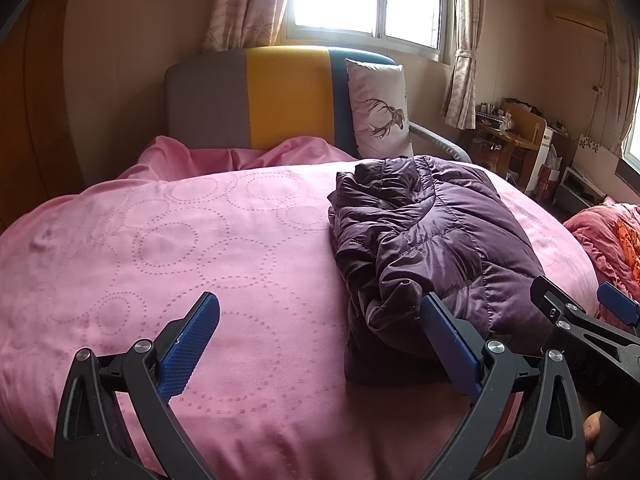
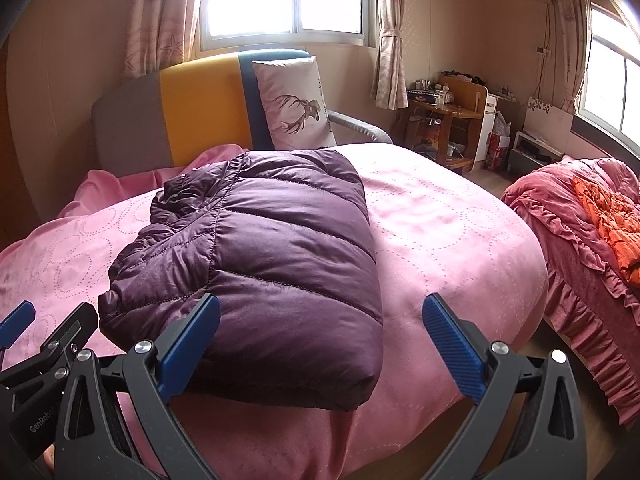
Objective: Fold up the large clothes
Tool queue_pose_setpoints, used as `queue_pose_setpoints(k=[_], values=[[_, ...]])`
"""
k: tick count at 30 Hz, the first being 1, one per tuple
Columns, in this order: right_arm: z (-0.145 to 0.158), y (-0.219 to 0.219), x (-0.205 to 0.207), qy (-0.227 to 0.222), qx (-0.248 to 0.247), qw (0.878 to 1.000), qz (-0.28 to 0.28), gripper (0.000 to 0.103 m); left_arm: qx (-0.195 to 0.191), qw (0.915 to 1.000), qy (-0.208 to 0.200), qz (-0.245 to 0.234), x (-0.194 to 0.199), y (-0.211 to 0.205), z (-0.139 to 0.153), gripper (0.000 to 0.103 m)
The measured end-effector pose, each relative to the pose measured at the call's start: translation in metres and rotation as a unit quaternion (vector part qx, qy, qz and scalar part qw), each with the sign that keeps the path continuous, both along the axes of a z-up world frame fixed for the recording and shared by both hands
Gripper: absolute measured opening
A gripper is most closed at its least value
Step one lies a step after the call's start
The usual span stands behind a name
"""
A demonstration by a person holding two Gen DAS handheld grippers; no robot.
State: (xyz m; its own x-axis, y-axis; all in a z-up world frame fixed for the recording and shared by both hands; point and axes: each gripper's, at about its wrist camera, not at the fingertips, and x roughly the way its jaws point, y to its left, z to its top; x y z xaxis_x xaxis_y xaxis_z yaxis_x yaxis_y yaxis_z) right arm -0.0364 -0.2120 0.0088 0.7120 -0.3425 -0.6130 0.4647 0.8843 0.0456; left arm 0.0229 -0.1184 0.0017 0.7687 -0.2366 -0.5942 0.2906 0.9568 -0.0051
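A purple quilted down jacket (image 1: 432, 240) (image 2: 272, 264) lies folded into a thick bundle on the pink bedspread (image 1: 180, 248) (image 2: 448, 240). My left gripper (image 1: 320, 344) hangs open over the bedspread, its right finger just in front of the jacket's near left corner, nothing between its blue pads. The right gripper (image 2: 320, 344) is open too, above the jacket's near end; its left finger overlaps the bundle's edge and its right finger stands over bare bedspread. Each gripper shows at the edge of the other's view, side by side, the right gripper (image 1: 588, 320) and the left gripper (image 2: 36, 340).
A headboard in grey, yellow and blue (image 1: 260, 96) stands at the far end with a white deer-print pillow (image 1: 380, 108) leaning on it. A second bed with red-pink ruffled bedding (image 2: 592, 248) lies to the right across a narrow floor gap. A wooden desk (image 2: 444, 120) fills the far corner.
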Motion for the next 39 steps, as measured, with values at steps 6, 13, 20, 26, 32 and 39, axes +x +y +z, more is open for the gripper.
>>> queue_pose_setpoints(k=[6, 13, 20, 26, 32, 39], values=[[-0.0004, 0.002, -0.0005, 0.0, 0.0, 1.0, 0.001, 0.101, -0.001, 1.0, 0.004, 0.0, -0.0012, 0.0025, -0.0008, 0.099], [-0.0003, 0.0023, -0.0008, -0.001, 0.001, 1.0, 0.002, 0.101, -0.002, 1.0, 0.008, 0.002, 0.0001, 0.0036, -0.0014, 0.099], [0.0007, 0.0002, -0.0017, -0.002, 0.001, 1.0, 0.006, 0.101, 0.0, 1.0, 0.005, 0.002, -0.0016, 0.003, -0.0008, 0.099], [0.001, 0.0003, -0.0018, -0.001, 0.002, 1.0, 0.007, 0.101, 0.0, 1.0, 0.003, 0.001, -0.0024, 0.003, -0.0009, 0.099], [0.002, 0.0002, -0.0019, -0.001, 0.002, 1.0, 0.008, 0.101, 0.0, 1.0, 0.003, 0.001, -0.0024, 0.0033, -0.001, 0.099], [0.0024, -0.0023, -0.0016, 0.0, 0.004, 1.0, 0.011, 0.101, 0.0, 0.9999, -0.008, 0.007, -0.0028, 0.0073, 0.0002, 0.099]])
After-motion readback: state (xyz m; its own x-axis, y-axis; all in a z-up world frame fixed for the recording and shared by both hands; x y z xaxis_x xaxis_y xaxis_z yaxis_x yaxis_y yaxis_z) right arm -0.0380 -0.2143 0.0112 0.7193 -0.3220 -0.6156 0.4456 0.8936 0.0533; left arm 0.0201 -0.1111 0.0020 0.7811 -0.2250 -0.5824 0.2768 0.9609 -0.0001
